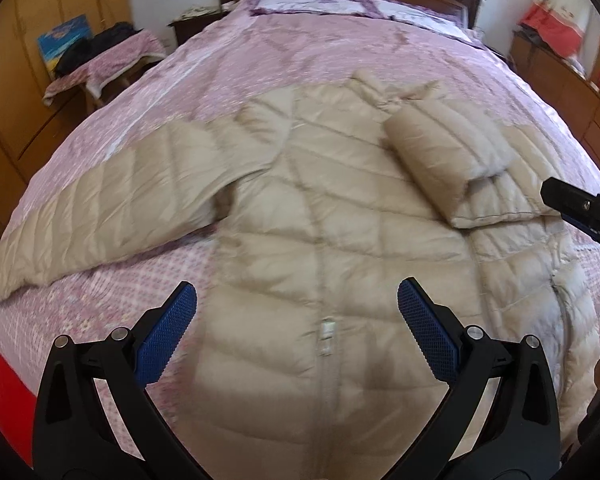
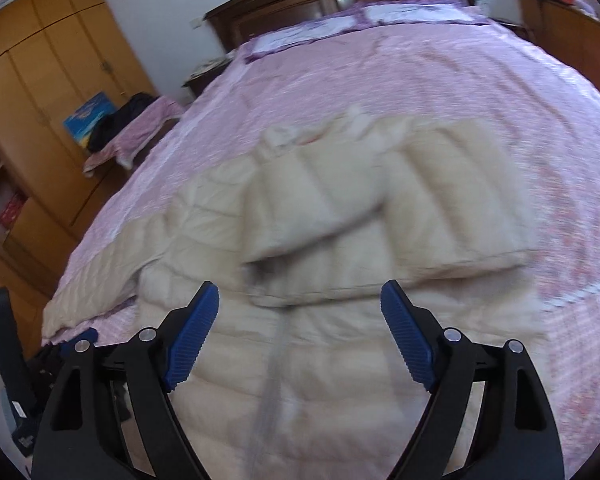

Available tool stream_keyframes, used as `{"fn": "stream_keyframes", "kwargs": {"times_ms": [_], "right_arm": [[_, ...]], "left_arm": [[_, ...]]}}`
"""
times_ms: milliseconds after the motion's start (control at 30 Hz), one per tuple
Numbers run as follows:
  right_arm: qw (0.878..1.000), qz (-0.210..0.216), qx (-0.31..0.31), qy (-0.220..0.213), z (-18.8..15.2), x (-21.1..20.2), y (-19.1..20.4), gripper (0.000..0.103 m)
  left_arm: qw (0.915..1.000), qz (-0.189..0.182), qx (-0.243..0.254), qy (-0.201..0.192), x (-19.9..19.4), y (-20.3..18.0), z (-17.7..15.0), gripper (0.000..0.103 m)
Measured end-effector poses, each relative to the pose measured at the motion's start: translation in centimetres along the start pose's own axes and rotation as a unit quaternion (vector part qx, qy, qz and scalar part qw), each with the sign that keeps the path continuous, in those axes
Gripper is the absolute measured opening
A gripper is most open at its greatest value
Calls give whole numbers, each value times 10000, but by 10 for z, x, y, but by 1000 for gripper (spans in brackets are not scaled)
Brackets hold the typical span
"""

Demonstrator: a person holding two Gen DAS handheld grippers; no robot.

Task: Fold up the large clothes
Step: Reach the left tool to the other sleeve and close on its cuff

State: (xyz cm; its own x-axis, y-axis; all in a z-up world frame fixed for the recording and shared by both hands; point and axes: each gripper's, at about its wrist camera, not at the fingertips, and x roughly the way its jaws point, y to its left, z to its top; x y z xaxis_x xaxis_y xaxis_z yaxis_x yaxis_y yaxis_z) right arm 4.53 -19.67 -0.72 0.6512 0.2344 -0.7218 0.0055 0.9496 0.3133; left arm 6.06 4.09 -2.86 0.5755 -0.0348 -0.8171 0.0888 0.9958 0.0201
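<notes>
Between the spread blue pads of the left tool (image 1: 297,312) and the right tool (image 2: 300,312): nothing gripped, only air above a beige down jacket (image 1: 332,220). Spread flat on the pink quilted bed (image 1: 300,52), one sleeve (image 2: 380,216) folded across. No legible writing.

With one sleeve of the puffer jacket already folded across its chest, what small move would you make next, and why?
Probably take the left gripper, open and empty, to the cuff end of the outstretched sleeve. That sleeve lies flat on the pink bedspread, while the folded sleeve already rests on the beige puffer jacket.
</notes>
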Motion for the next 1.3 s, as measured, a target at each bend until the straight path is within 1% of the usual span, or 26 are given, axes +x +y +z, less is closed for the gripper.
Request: {"fn": "stream_keyframes", "kwargs": {"times_ms": [167, 333, 467, 567, 867, 967, 1133, 1167, 1200, 1233, 1267, 1300], "right_arm": [[9991, -350, 184, -152, 3, -12, -31, 82], [9967, -519, 564, -252, 3, -20, -70, 82], [9948, -641, 727, -307, -1, -25, -90, 83], [9936, -681, 838, -321, -4, -26, -104, 83], [9912, -745, 1039, -354, -10, -26, -134, 83], [9903, -728, 1131, -348, -11, -24, -141, 83], [9899, -703, 1197, -288, -15, -20, -145, 83], [9898, -699, 1214, -273, -16, -19, -146, 83], [9897, -692, 1226, -259, -17, -18, -146, 83], [9897, -688, 1232, -252, -18, -17, -145, 83], [9897, -686, 1233, -246, -19, -17, -145, 83], [9897, -685, 1231, -239, -20, -17, -144, 83]], "left_arm": [[9992, -206, 335, -98, -2, -38, 17, 100], [9970, -359, 673, -157, 3, -77, 32, 100], [9940, -501, 954, -187, 10, -112, 46, 100], [9920, -539, 1112, -246, 16, -133, 52, 100], [9835, -408, 1688, -505, 42, -190, 77, 100], [9807, -246, 1853, -572, 53, -205, 81, 100], [9764, -13, 2020, -769, 64, -216, 86, 99], [9754, 24, 2061, -788, 66, -217, 87, 92], [9744, 50, 2099, -801, 67, -218, 87, 80], [9738, 58, 2126, -805, 67, -218, 87, 72], [9739, 13, 2121, -803, 66, -217, 87, 57], [9750, -121, 2077, -783, 64, -214, 87, 47]]}}
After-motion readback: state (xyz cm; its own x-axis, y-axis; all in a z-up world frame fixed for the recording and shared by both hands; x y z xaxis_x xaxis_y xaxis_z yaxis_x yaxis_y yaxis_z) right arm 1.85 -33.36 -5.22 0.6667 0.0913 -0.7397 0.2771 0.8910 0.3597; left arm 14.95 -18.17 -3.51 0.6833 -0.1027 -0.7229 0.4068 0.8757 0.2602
